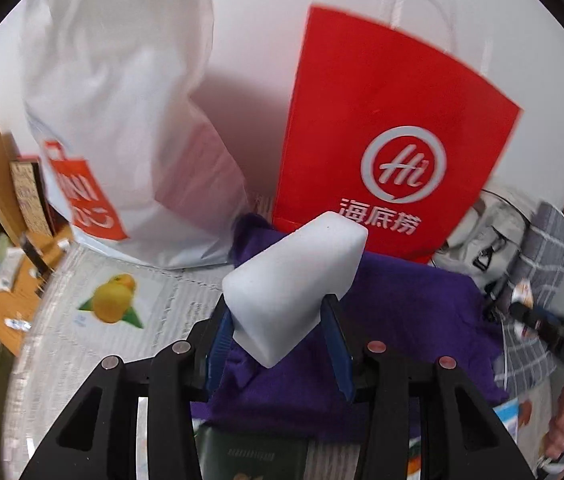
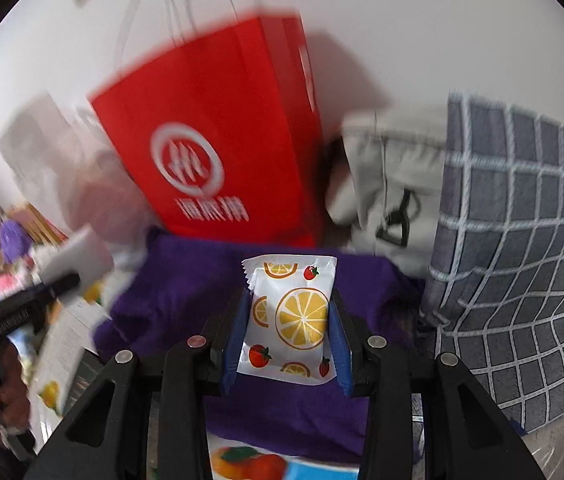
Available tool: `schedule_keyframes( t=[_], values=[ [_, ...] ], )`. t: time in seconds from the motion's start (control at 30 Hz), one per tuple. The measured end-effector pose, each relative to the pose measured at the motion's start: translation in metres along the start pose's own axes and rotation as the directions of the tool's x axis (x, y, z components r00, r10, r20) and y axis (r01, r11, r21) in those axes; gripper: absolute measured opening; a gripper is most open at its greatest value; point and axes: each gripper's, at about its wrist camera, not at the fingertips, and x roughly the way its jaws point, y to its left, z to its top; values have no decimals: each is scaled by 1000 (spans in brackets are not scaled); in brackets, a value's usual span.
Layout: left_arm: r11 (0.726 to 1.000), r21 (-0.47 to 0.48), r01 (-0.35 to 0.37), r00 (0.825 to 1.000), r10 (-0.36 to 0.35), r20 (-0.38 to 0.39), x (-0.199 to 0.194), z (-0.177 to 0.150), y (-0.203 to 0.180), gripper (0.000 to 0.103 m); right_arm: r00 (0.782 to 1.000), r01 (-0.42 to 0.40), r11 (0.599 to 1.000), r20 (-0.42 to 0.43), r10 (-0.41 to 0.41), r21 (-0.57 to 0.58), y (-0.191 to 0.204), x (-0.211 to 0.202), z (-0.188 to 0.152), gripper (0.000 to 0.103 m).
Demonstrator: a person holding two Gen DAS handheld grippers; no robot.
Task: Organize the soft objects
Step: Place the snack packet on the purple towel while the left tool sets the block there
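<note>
My left gripper [image 1: 278, 344] is shut on a white sponge block [image 1: 294, 280] and holds it above a purple cloth [image 1: 414, 312]. My right gripper [image 2: 288, 344] is shut on a white tissue packet printed with lemon slices and strawberries [image 2: 290, 320], held above the same purple cloth [image 2: 186, 280]. A red paper bag with white handles [image 1: 386, 128] stands just behind the cloth; it also shows in the right wrist view [image 2: 218, 136]. The left gripper with its sponge shows blurred at the left of the right wrist view [image 2: 62, 276].
A white plastic shopping bag [image 1: 122, 100] stands left of the red bag. A grey fabric bag [image 2: 394, 184] and a grey checked cushion [image 2: 522, 248] lie to the right. A fruit-printed sheet [image 1: 114, 300] covers the surface. A wooden floor [image 1: 6, 304] lies at far left.
</note>
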Motion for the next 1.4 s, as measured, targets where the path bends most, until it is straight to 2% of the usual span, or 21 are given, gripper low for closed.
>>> schedule_keyframes(
  t=[0.27, 0.37, 0.47, 0.67, 0.87, 1.0, 1.07, 1.13, 1.23, 1.3, 1.4],
  values=[
    [999, -33, -8, 996, 5, -92, 63, 8, 2, 42, 984, -40, 999, -172, 44, 22, -17, 60, -16, 38],
    [1000, -25, -5, 994, 2, -111, 72, 9, 2, 44, 981, -24, 999, -192, 29, 25, -18, 70, -21, 39],
    [999, -36, 1, 993, -5, -119, 80, 8, 2, 44, 975, -41, 997, -215, 54, 61, -24, 80, -26, 41],
    [996, -64, 60, 985, -70, -160, 92, 6, 5, 44, 968, -17, 998, -248, 33, 68, -27, 95, -33, 41],
    [998, -40, 44, 982, -51, -182, 99, 2, -4, 44, 969, -1, 999, -247, 13, 45, -23, 93, -38, 41],
    [997, -40, 69, 976, -76, -205, 103, 0, -9, 44, 971, 24, 999, -240, -16, 31, -16, 95, -38, 43],
    [996, -38, 77, 974, -83, -210, 104, 0, -12, 45, 971, 23, 999, -239, -13, 37, -16, 92, -37, 48],
    [995, -40, 95, 969, -101, -225, 105, -1, -15, 47, 971, 9, 999, -241, 3, 48, -16, 90, -35, 62],
    [995, -22, 102, 966, -105, -236, 108, -1, -24, 59, 961, -83, 991, -254, 107, 103, -20, 86, -34, 76],
    [995, 3, 96, 973, -93, -213, 103, 0, -26, 66, 959, -114, 985, -243, 144, 132, -20, 83, -33, 77],
    [996, 15, 90, 980, -86, -181, 94, 3, -29, 72, 968, -76, 988, -229, 106, 136, -20, 79, -32, 77]
  ],
)
